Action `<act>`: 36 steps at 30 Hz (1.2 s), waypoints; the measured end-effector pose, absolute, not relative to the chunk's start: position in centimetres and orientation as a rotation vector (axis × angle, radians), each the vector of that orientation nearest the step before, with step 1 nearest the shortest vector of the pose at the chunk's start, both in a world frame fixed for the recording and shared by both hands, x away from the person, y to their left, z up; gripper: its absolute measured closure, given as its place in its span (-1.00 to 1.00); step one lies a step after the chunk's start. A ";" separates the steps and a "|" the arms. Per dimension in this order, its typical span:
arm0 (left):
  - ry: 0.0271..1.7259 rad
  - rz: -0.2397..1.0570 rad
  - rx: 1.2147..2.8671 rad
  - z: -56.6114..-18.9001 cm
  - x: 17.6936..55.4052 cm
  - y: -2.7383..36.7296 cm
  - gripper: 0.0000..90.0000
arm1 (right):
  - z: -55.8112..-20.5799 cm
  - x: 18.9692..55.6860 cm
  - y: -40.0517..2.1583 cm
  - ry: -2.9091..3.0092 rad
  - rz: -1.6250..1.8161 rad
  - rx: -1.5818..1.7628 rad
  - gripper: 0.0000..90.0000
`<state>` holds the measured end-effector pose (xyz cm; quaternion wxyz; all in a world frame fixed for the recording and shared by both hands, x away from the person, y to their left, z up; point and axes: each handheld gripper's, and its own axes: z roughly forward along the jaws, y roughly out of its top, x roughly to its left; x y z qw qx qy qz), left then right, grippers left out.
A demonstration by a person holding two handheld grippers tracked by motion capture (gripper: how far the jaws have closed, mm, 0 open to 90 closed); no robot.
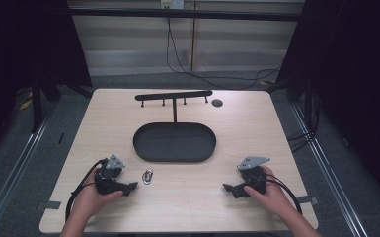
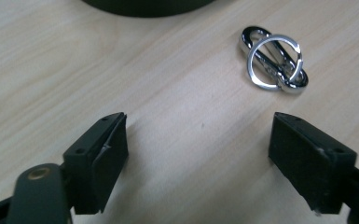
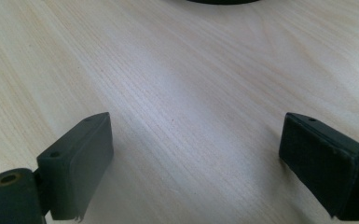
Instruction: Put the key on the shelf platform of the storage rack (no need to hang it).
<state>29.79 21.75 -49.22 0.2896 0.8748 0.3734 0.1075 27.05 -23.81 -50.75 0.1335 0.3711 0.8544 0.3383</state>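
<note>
Wooden table (image 1: 237, 148), black tray (image 1: 174, 142) behind keyring (image 1: 148, 176)

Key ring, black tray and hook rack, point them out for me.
key ring (image 2: 274, 58), left gripper view, on its round loop.
black tray (image 1: 140, 148), high view, on its left rim.
hook rack (image 1: 173, 95), high view, on its top bar.

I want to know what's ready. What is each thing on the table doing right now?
Left tool: open, holding nothing.
Right tool: open, holding nothing.
Silver clip with ring: lying flat on the table, untouched.
Black oval tray: empty.
Black hook rack: upright, nothing hanging.
</note>
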 end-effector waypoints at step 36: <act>1.128 -0.008 2.612 -46.3 32.8 13.7 -0.07 | -50.7 27.0 -23.8 2.472 0.974 1.087 -0.79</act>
